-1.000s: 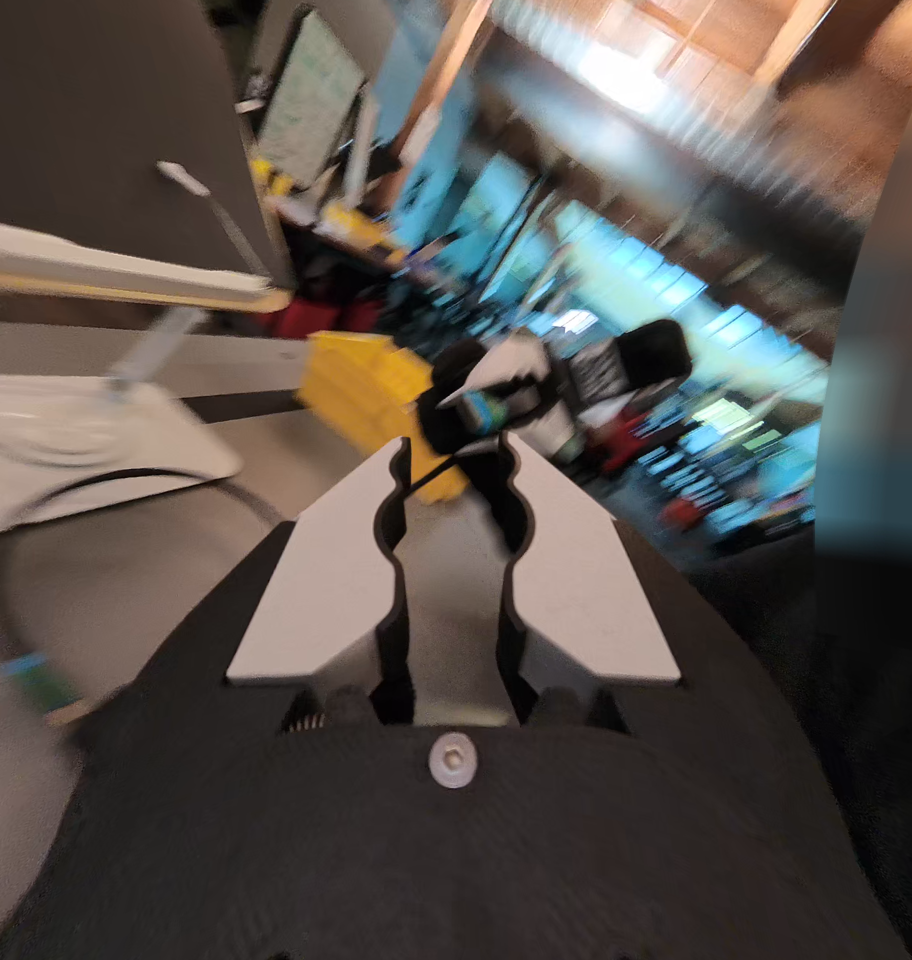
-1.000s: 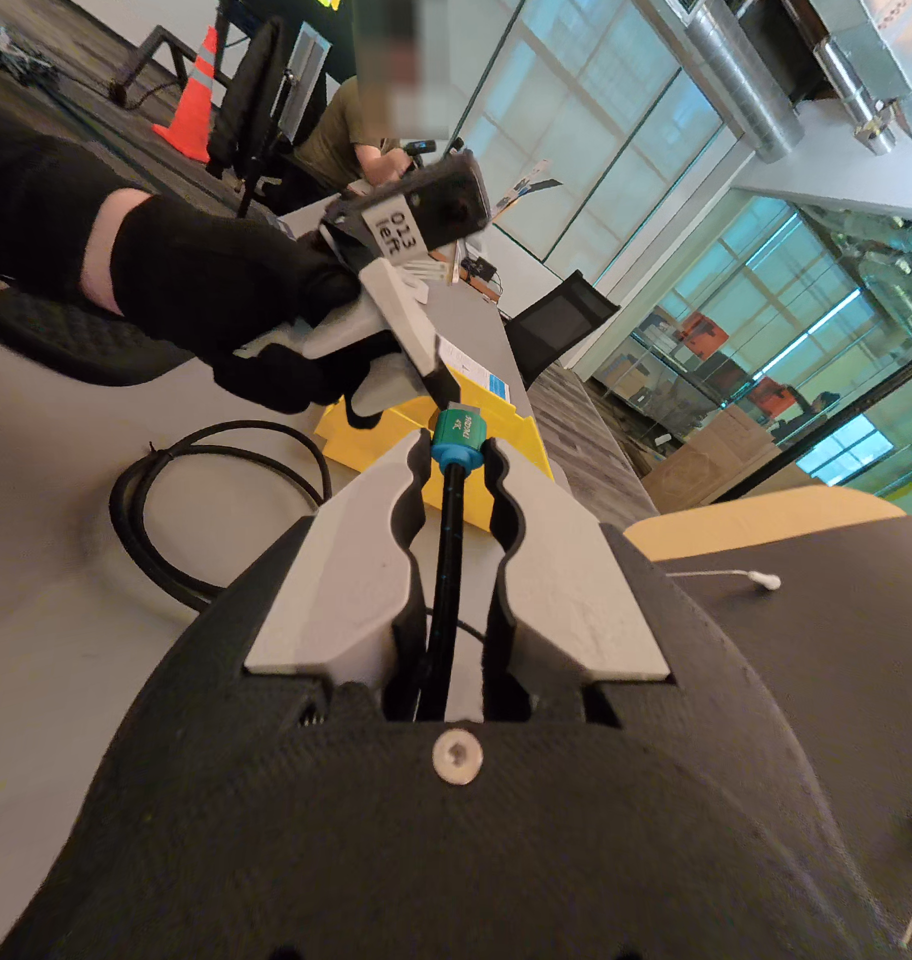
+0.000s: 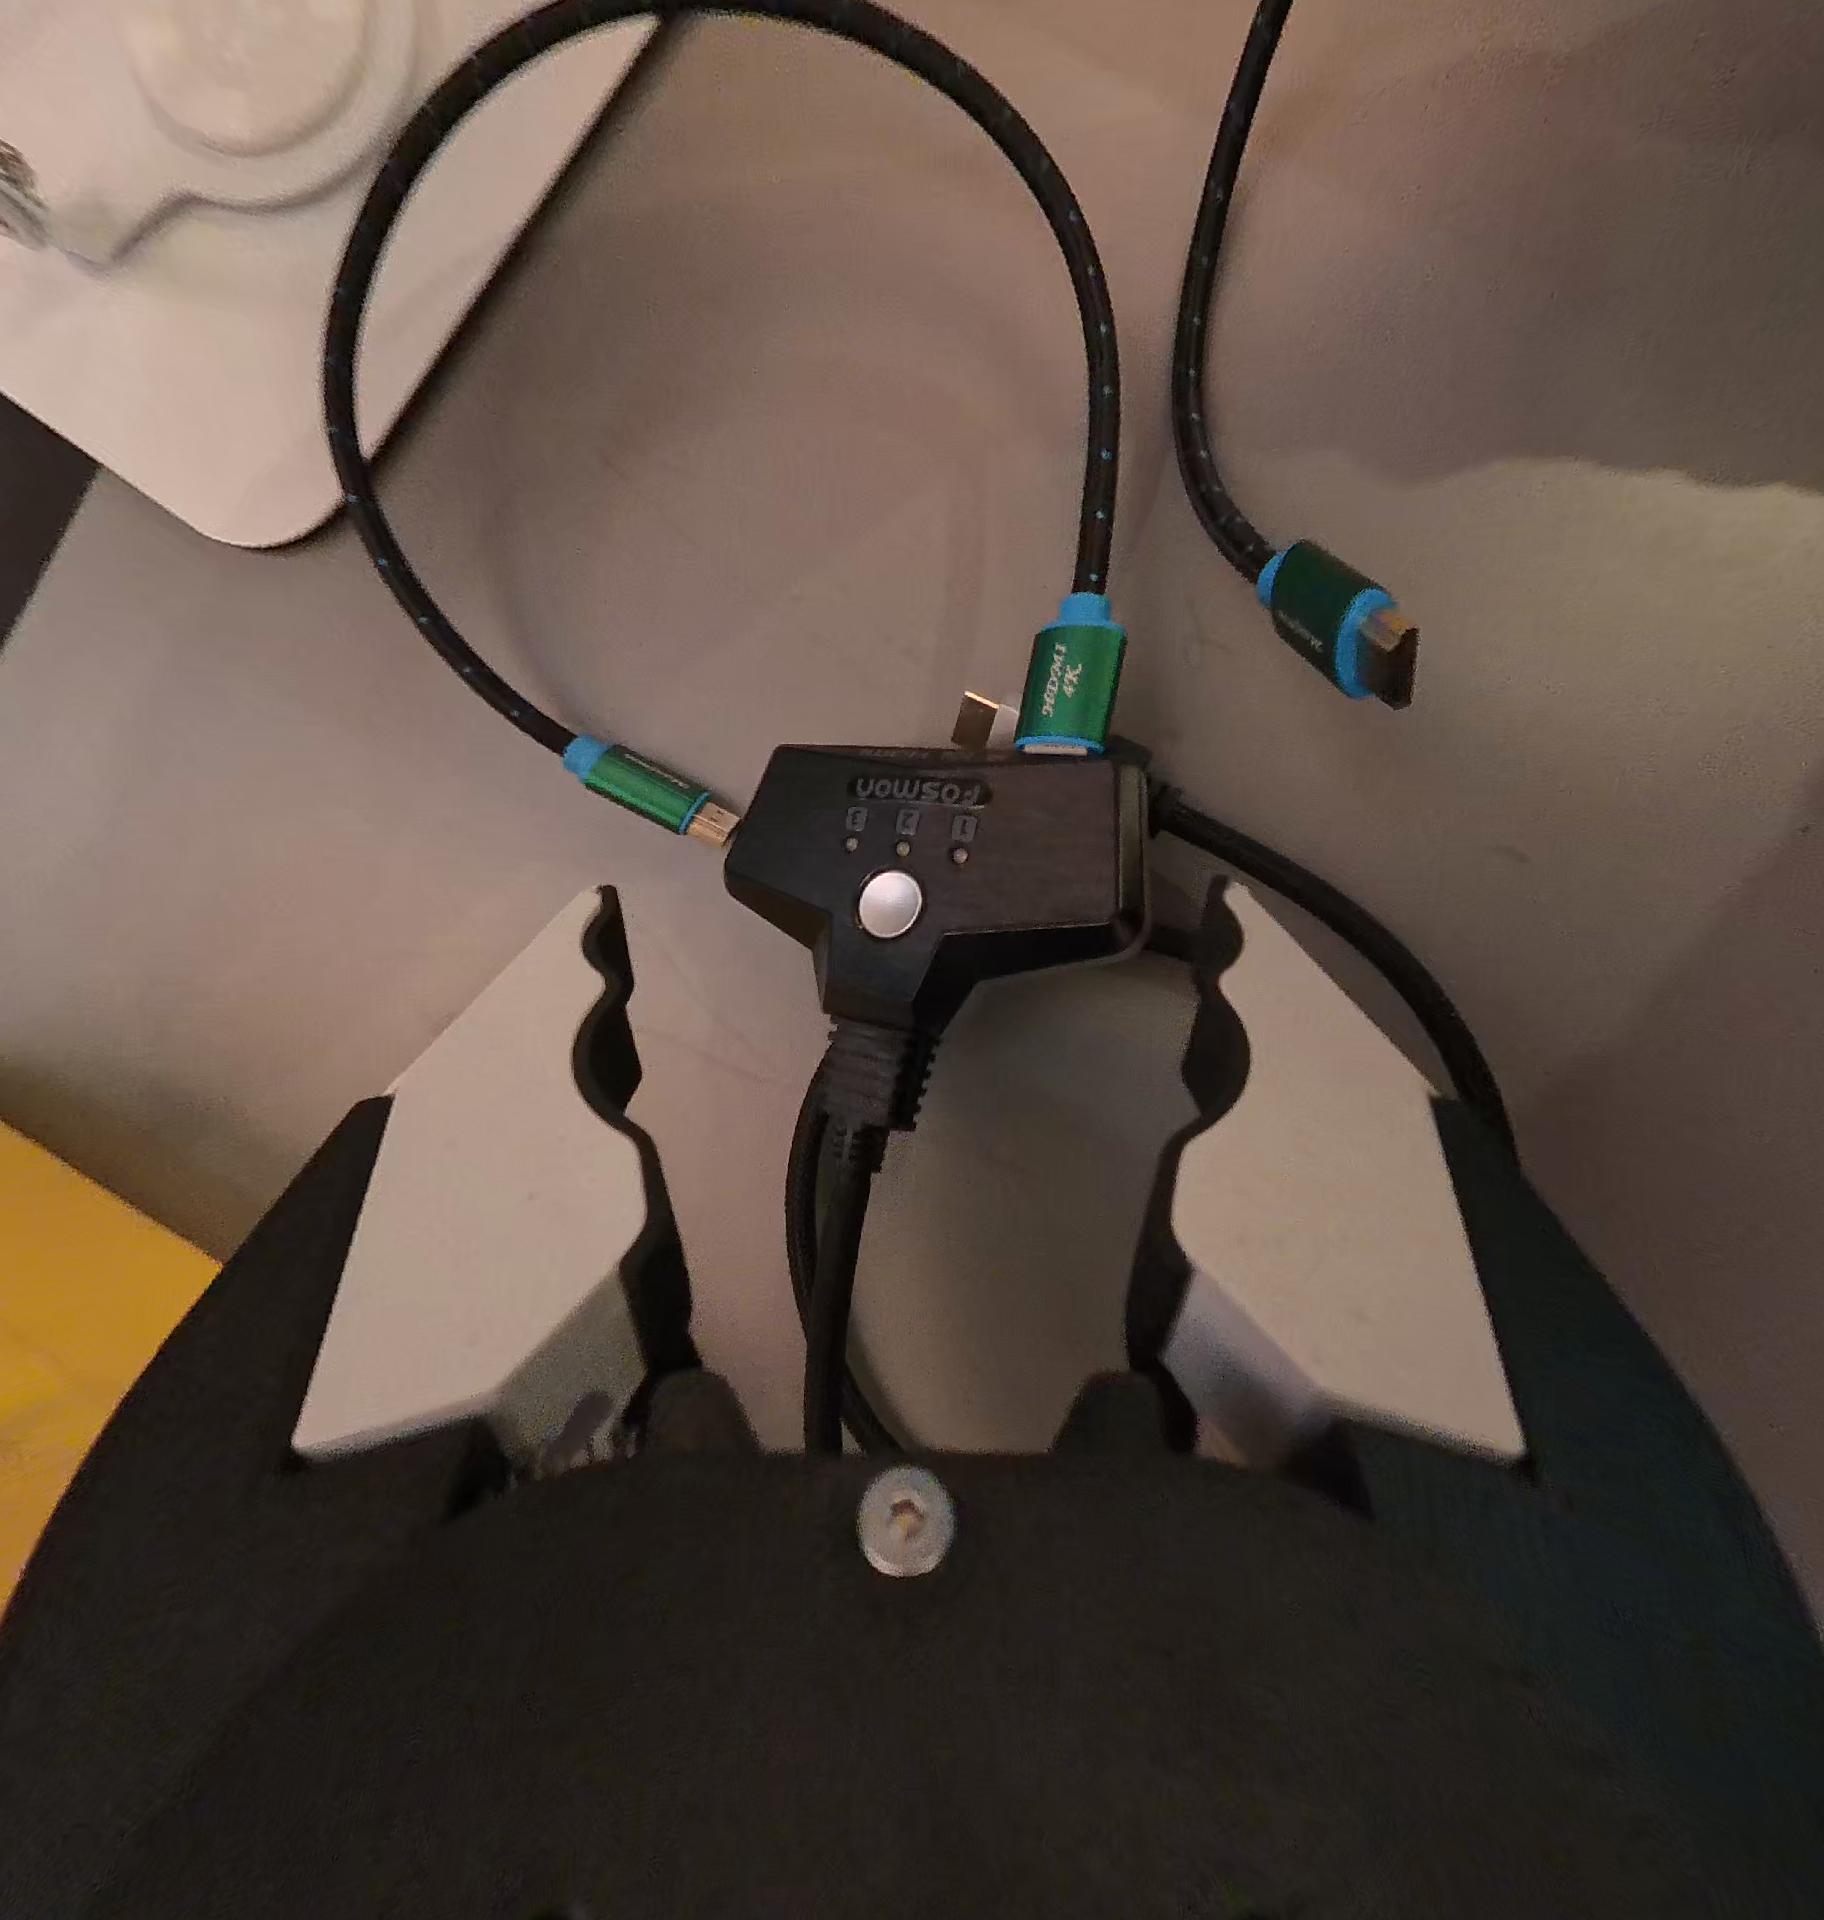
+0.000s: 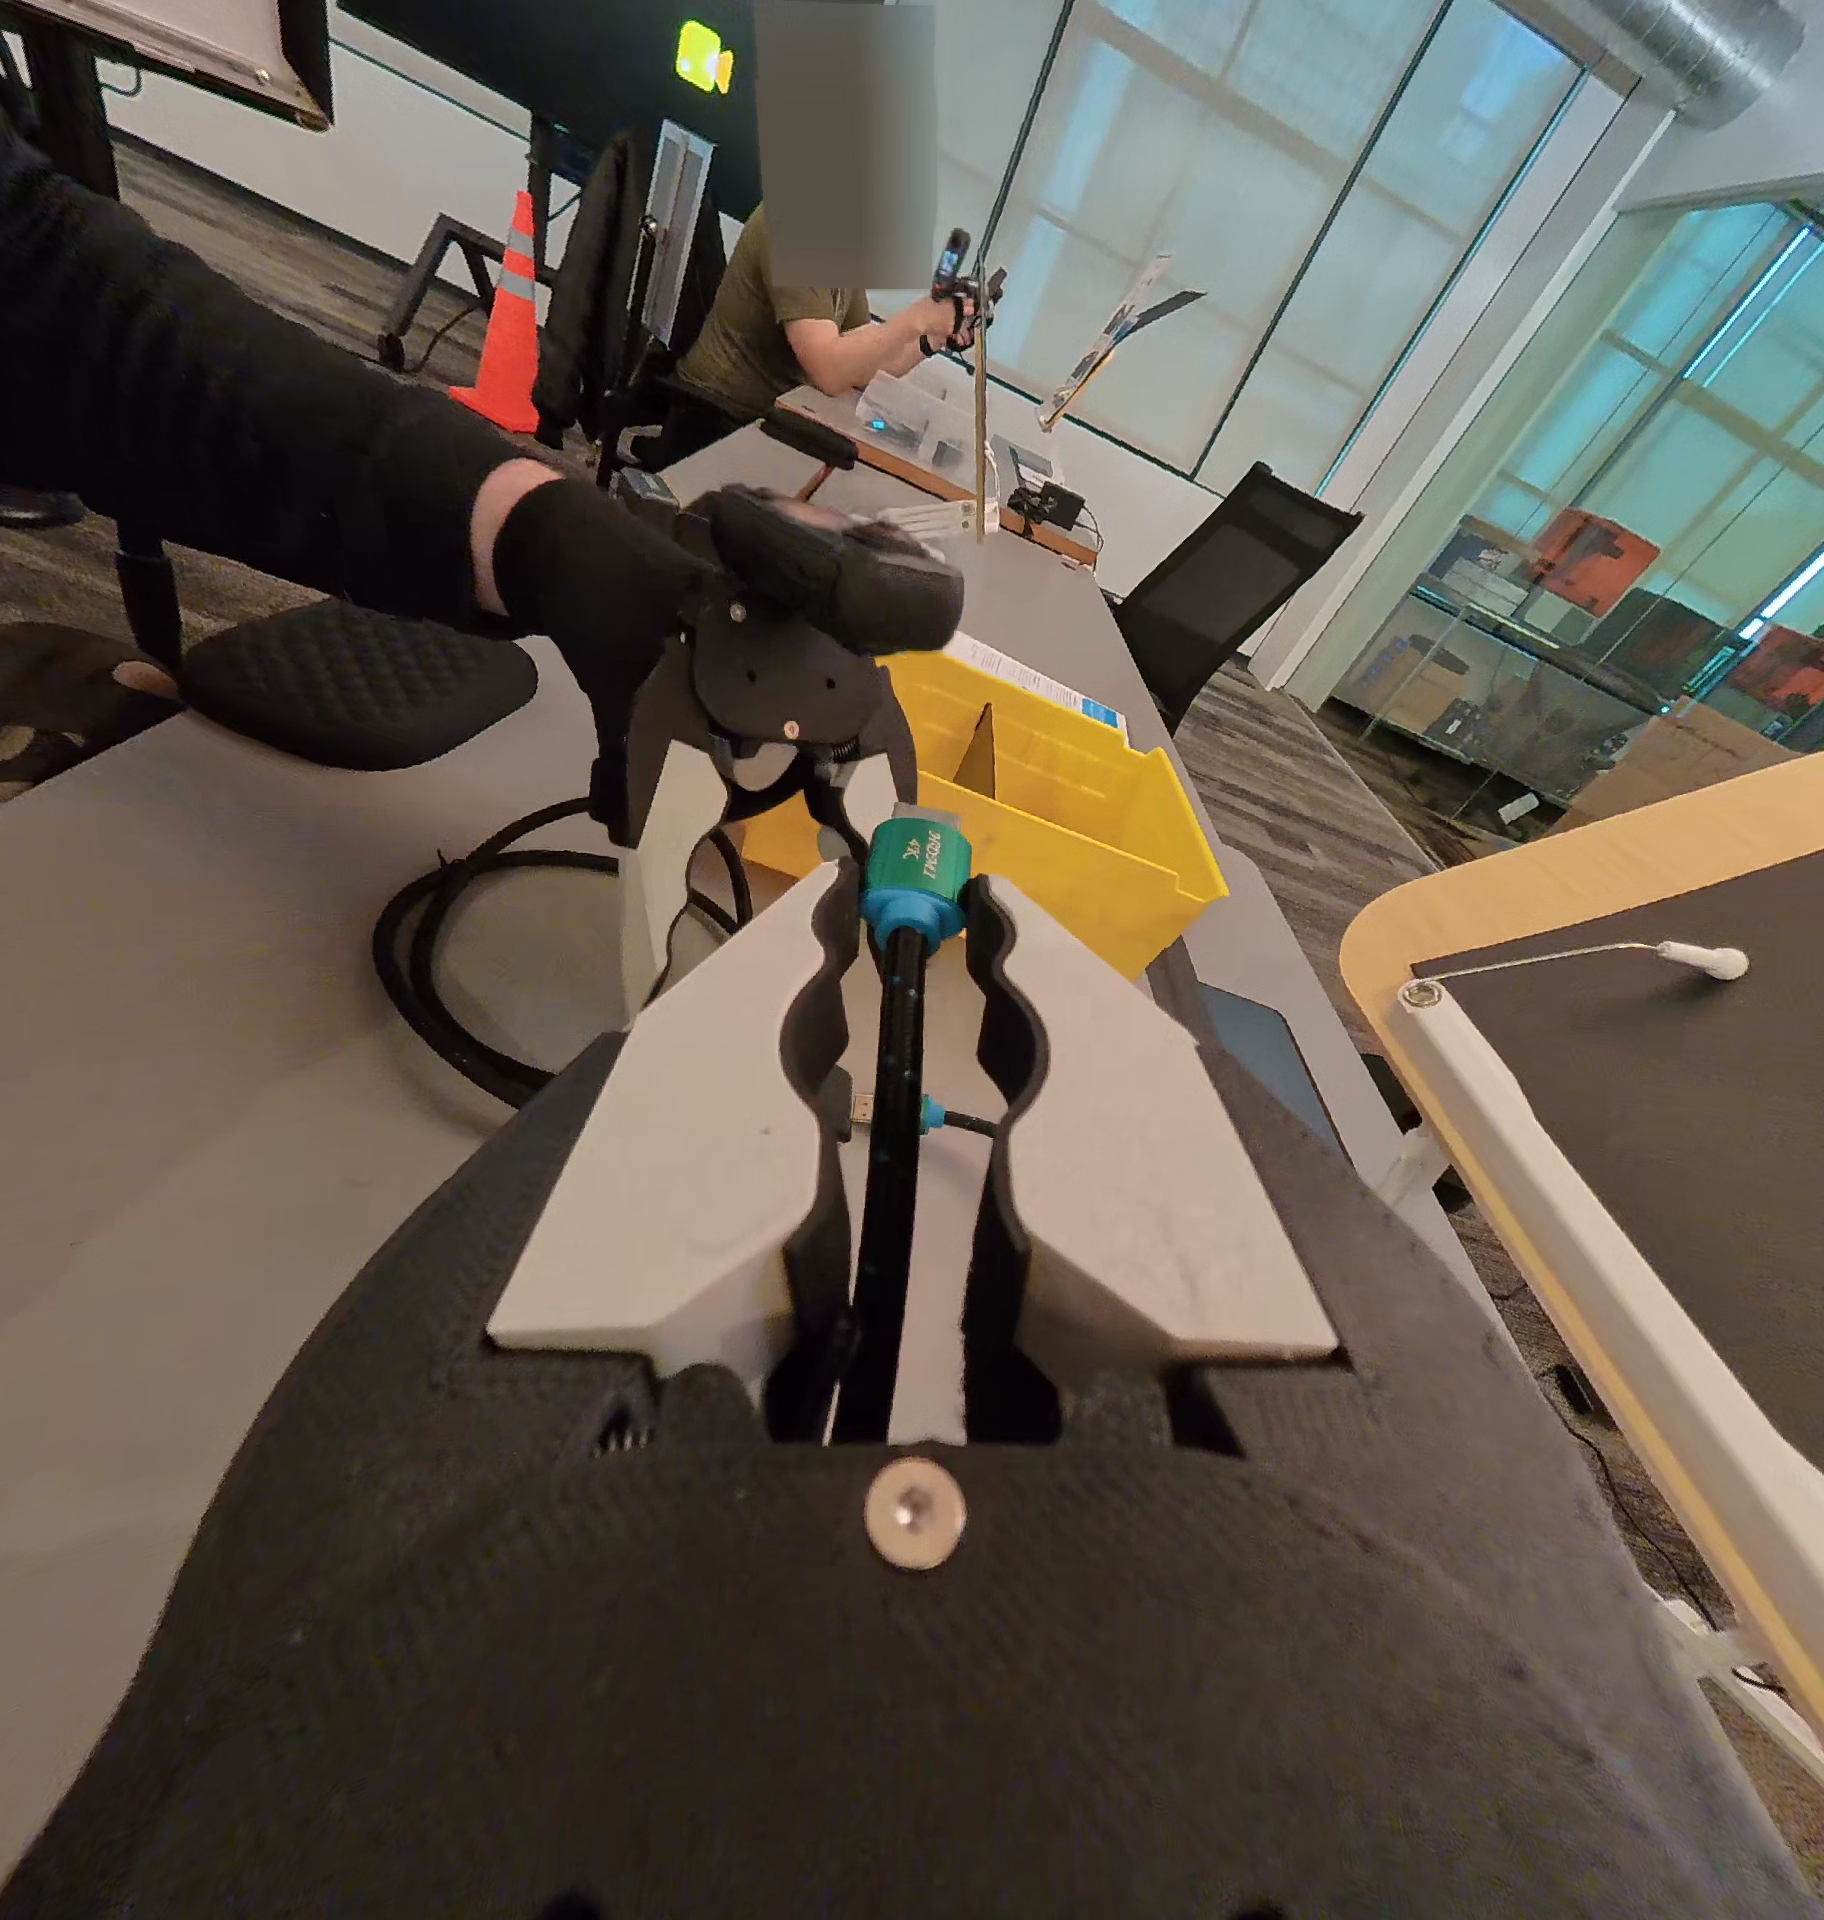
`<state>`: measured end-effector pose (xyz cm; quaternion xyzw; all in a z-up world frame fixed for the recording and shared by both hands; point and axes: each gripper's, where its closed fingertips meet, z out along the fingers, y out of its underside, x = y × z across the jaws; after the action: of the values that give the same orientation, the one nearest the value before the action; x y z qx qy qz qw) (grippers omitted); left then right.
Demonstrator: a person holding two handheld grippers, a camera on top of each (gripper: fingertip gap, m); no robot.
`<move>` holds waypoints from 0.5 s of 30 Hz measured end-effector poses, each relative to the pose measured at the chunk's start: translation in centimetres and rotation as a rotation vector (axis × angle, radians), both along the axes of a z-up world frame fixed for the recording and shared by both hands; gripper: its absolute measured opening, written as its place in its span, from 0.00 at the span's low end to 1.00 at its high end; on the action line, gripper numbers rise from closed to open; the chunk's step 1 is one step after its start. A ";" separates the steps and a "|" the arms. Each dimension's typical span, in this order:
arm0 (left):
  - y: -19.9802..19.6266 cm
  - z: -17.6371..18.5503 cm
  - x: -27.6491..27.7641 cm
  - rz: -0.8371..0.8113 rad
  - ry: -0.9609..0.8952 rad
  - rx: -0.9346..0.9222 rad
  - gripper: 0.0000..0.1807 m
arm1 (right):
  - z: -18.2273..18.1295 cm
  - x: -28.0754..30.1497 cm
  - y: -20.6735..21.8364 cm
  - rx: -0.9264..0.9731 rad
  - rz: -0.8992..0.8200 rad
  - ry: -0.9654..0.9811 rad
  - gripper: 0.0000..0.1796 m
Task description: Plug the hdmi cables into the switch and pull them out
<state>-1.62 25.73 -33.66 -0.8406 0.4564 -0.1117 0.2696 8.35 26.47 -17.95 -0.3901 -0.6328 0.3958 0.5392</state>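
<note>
Gripping plug (image 4: 916, 854), right hand-held gripper (image 4: 913, 904) level.

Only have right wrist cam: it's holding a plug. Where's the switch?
Observer: Left wrist view has it. The switch lies on the table, between the open left gripper's fingertips.
Operator: Anything plugged in?
Observer: The far plug stands at its far edge, tip hidden.
Operator: Others?
Observer: The left plug points at its left side, gold tip still exposed. The loose plug lies apart to the right.
</note>
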 end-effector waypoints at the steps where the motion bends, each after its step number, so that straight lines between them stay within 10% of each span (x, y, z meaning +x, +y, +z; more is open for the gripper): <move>1: 0.0 -0.6 0.0 -0.005 0.017 -0.025 0.61 | 0.0 0.0 0.0 -0.001 0.000 0.000 0.11; 15: -0.6 -4.8 -0.2 0.001 0.053 -0.321 0.50 | -0.6 0.0 0.4 -0.021 -0.001 -0.006 0.10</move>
<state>-1.79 25.16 -38.42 -0.8757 0.4394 -0.1609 0.1195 8.32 26.88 -18.54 -0.3974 -0.6299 0.4011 0.5334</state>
